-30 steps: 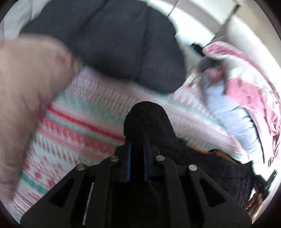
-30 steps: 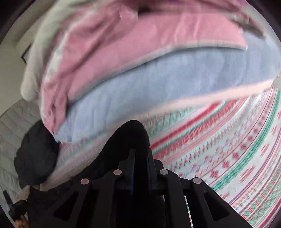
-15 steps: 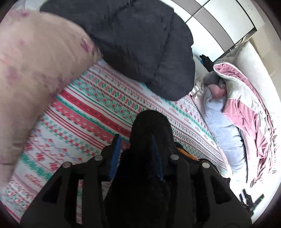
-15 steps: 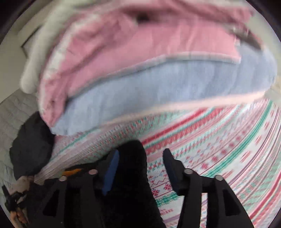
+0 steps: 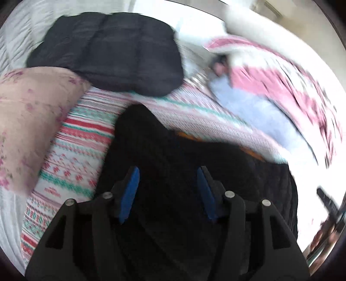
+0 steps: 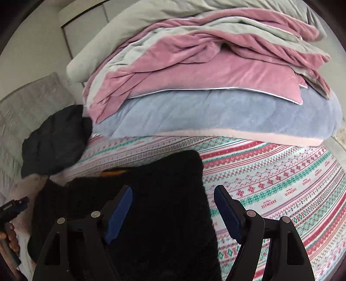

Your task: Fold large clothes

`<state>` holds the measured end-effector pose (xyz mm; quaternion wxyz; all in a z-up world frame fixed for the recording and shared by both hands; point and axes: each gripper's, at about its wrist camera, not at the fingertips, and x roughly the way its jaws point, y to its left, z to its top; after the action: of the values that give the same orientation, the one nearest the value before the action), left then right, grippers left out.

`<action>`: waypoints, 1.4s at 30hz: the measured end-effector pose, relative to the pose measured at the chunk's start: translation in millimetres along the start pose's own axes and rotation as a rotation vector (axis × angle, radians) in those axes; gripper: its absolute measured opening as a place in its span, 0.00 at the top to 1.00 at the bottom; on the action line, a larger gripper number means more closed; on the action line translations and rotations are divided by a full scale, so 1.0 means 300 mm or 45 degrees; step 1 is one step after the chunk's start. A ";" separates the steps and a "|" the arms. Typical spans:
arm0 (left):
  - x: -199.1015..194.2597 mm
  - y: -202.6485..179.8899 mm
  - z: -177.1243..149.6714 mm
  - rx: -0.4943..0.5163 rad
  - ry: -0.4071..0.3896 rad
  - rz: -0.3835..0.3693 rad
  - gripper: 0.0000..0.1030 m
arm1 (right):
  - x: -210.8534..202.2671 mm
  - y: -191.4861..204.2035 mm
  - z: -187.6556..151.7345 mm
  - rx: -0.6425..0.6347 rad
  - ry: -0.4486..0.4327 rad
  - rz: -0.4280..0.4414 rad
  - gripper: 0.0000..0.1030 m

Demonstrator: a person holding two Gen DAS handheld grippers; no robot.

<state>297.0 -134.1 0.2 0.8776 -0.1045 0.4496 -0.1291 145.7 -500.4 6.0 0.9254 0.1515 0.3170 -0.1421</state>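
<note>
1. Patterned bedspread [image 6: 281, 186]; blankets [image 6: 205, 86] piled beyond our tools.
2. Left gripper [image 5: 167, 190] and right gripper [image 6: 173, 209]: jaws opening, pads clear of the black garment [image 6: 155, 194] lying between and below them.
3. Release step, we judge; next, regrasp an edge for another fold.

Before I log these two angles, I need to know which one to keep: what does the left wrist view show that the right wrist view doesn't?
Only the left wrist view shows the beige floral pillow at the left of the bed.

Only the right wrist view shows the grey top layer of the bedding pile, sharply and in full.

Both show the black fleece garment lying on the patterned bedsheet, the dark padded jacket behind it, and the pink and blue blankets. Both the left gripper and right gripper are opening, pads clear of the fleece.
</note>
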 end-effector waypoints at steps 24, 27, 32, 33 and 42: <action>0.020 -0.137 -0.360 0.381 0.011 0.103 0.43 | -0.022 0.205 -0.442 -0.091 0.232 0.243 0.22; 0.044 -0.154 -0.378 0.405 0.008 0.144 0.43 | 0.058 0.218 -0.464 -0.090 0.246 0.185 0.22; 0.073 -0.156 -0.383 0.396 0.050 0.151 0.42 | 0.166 0.263 -0.535 -0.194 0.255 0.038 0.15; 0.072 -0.157 -0.382 0.395 0.053 0.153 0.42 | 0.168 0.269 -0.539 -0.195 0.239 0.023 0.14; -0.008 -0.209 -0.391 0.483 -0.018 0.194 0.43 | 0.062 0.217 -0.486 -0.095 0.251 0.129 0.14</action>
<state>191.7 -200.6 -46.5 0.8919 0.0961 0.4178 -0.1440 103.8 -390.0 -103.2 0.9007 0.1460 0.4035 -0.0676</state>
